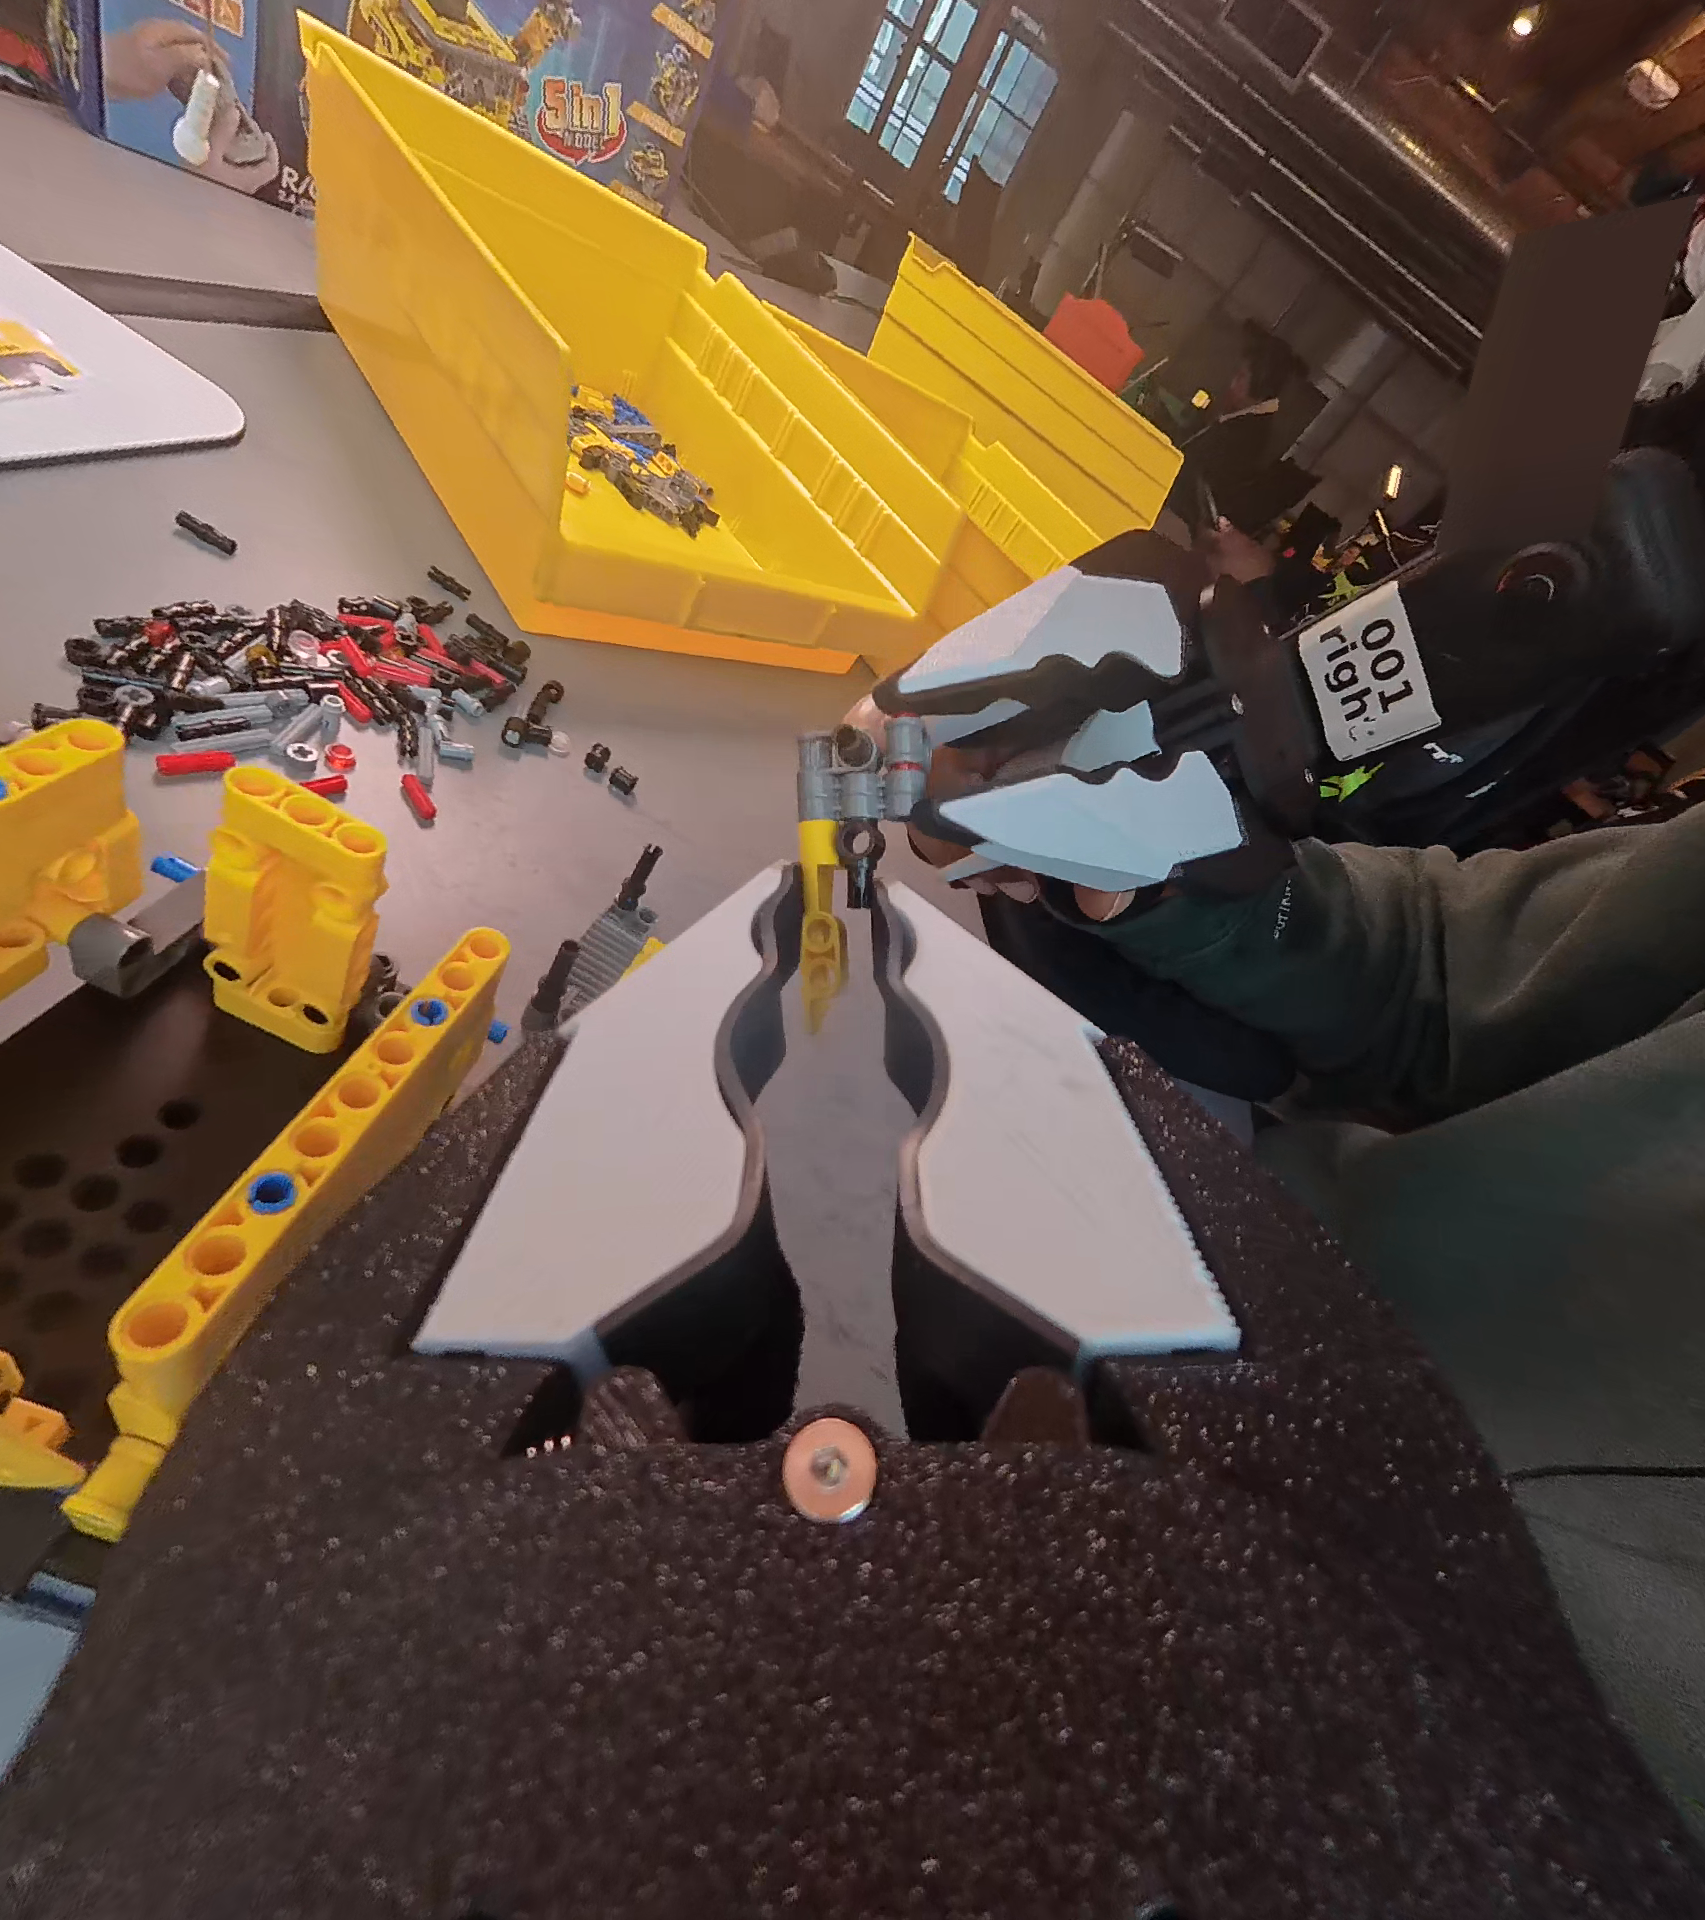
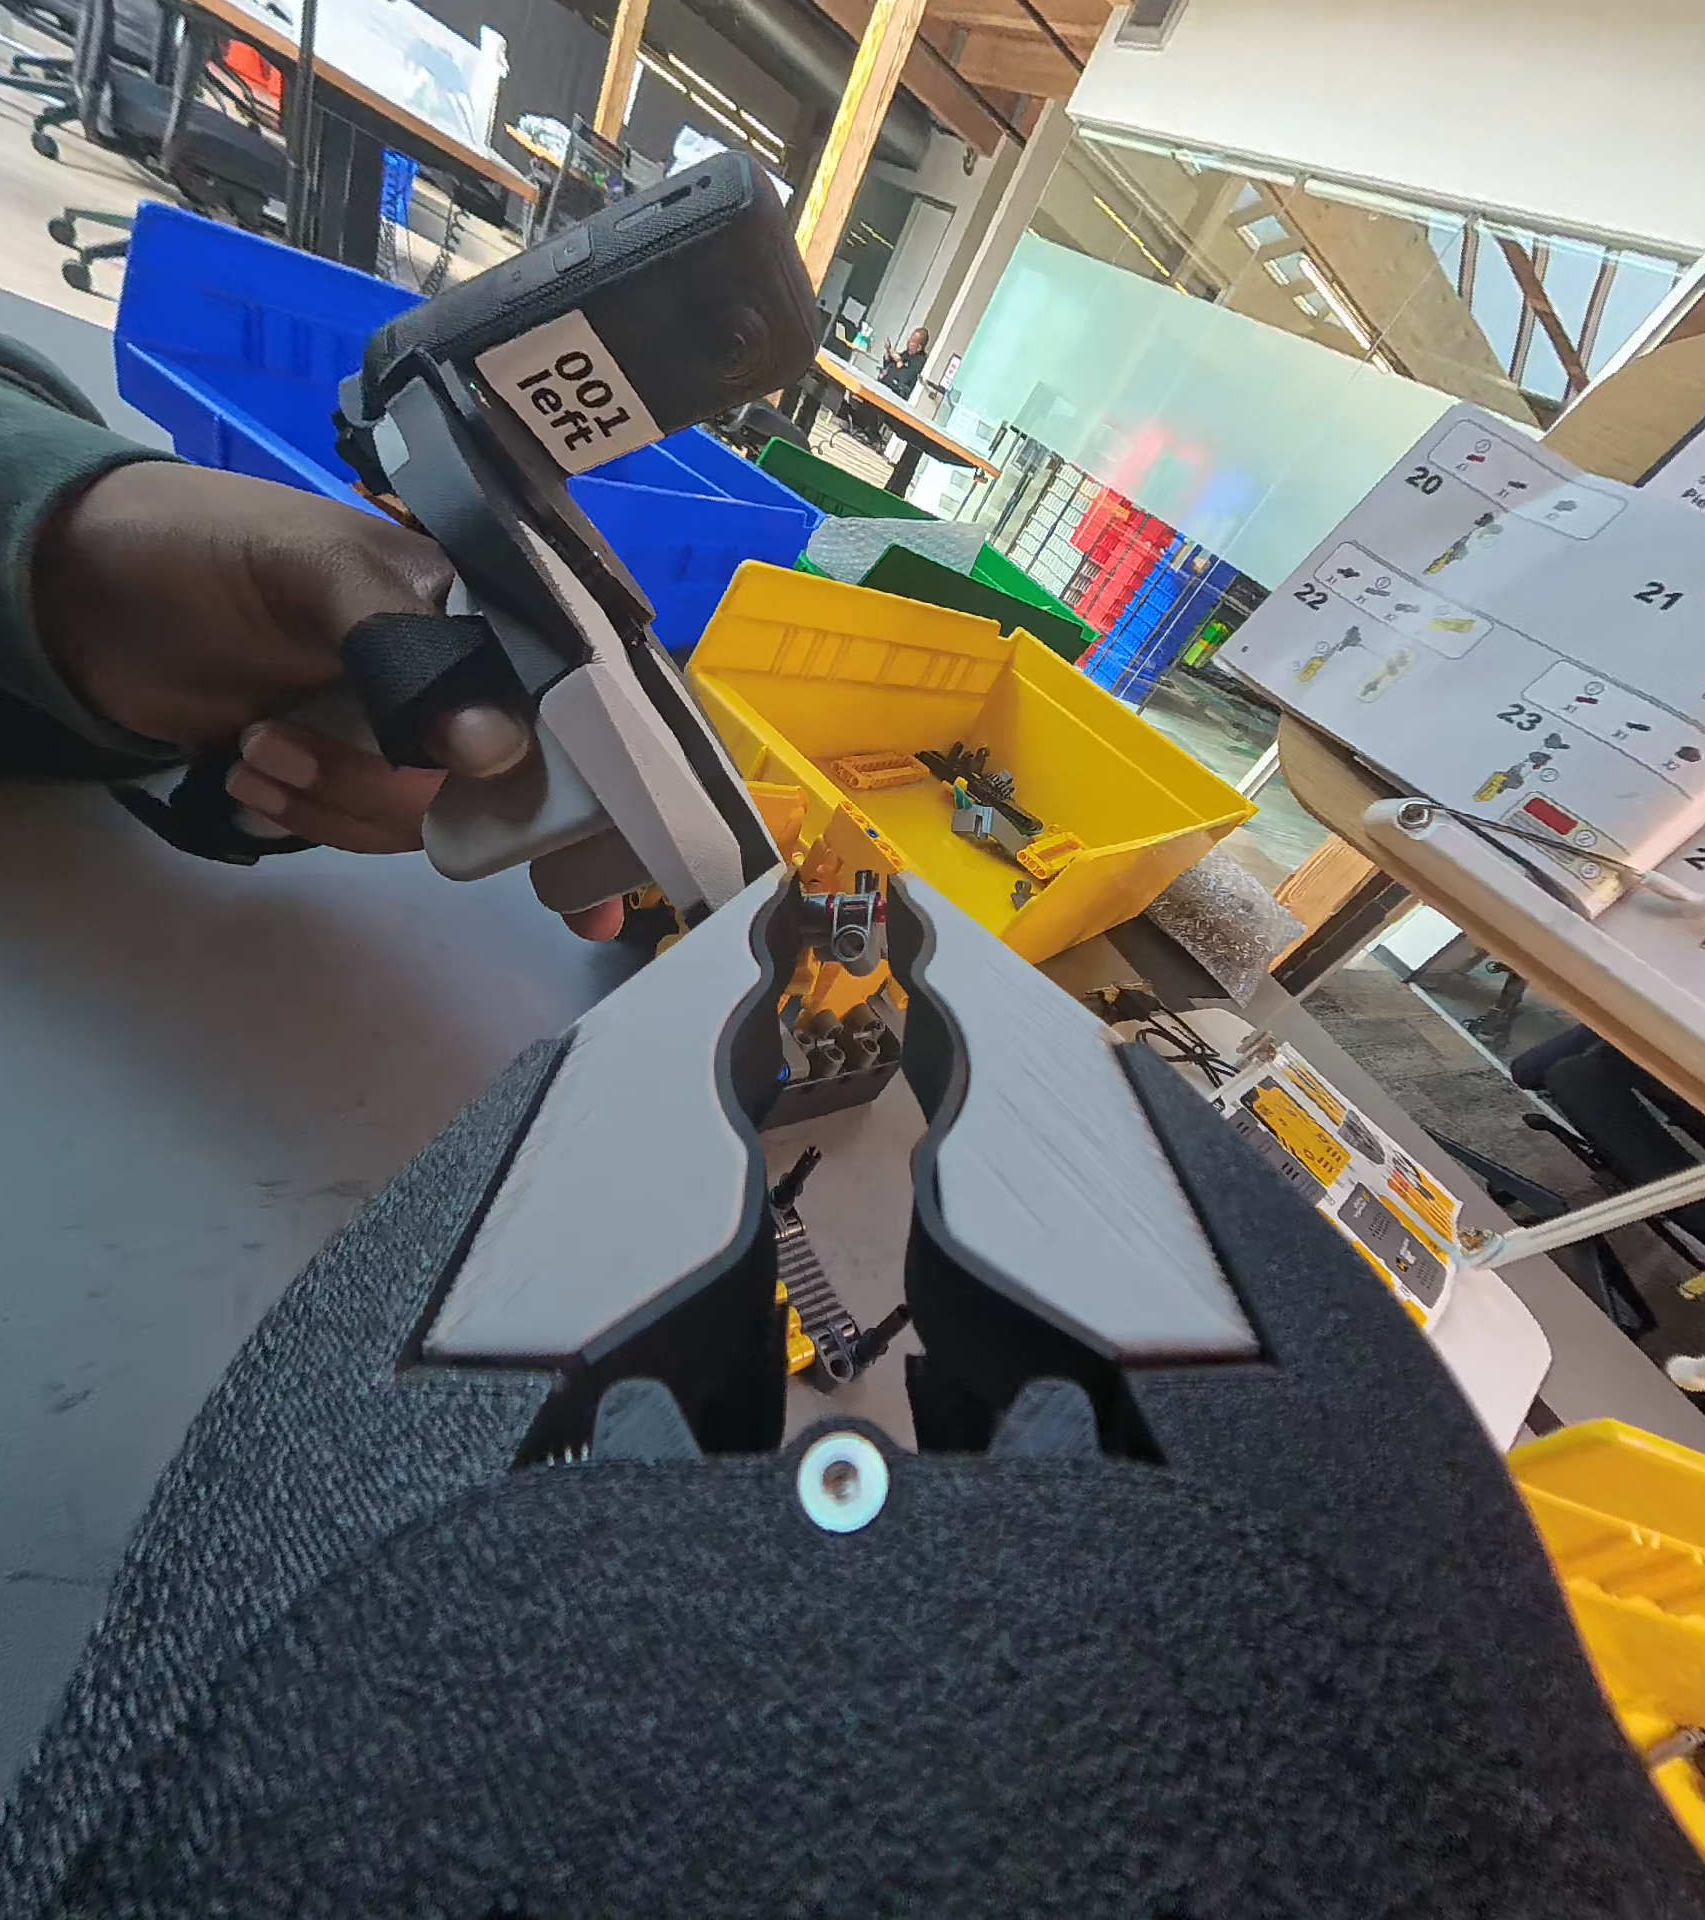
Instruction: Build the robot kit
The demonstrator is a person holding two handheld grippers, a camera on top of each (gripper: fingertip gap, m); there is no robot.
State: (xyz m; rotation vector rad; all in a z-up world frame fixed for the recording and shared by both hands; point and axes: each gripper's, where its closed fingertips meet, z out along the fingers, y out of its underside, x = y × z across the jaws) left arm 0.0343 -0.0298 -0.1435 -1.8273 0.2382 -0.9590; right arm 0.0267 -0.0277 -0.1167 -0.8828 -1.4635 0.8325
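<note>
Grey tabletop [image 1: 474, 499] carries building-toy parts under a high, beamed workshop ceiling. At far left in the left wrist view lie yellow perforated beams [image 1: 308, 1164] over a black holed plate [image 1: 48, 1195]. Beyond them spreads a loose pile of pins [image 1: 297, 665], black, red and grey, smooth plastic. Behind it stands a yellow bin [image 1: 619, 343] with ribbed walls and a few small parts inside. At centre the left gripper [image 1: 832, 894] has its jaws clenched on the yellow stem of a small assembly [image 1: 853, 795], whose grey connector head is gripped by the right gripper [image 2: 843, 904], its jaws closed on it, held above the tabletop. In the right wrist view, an instruction booklet [image 2: 1513, 644] rests on a stand at right.
</note>
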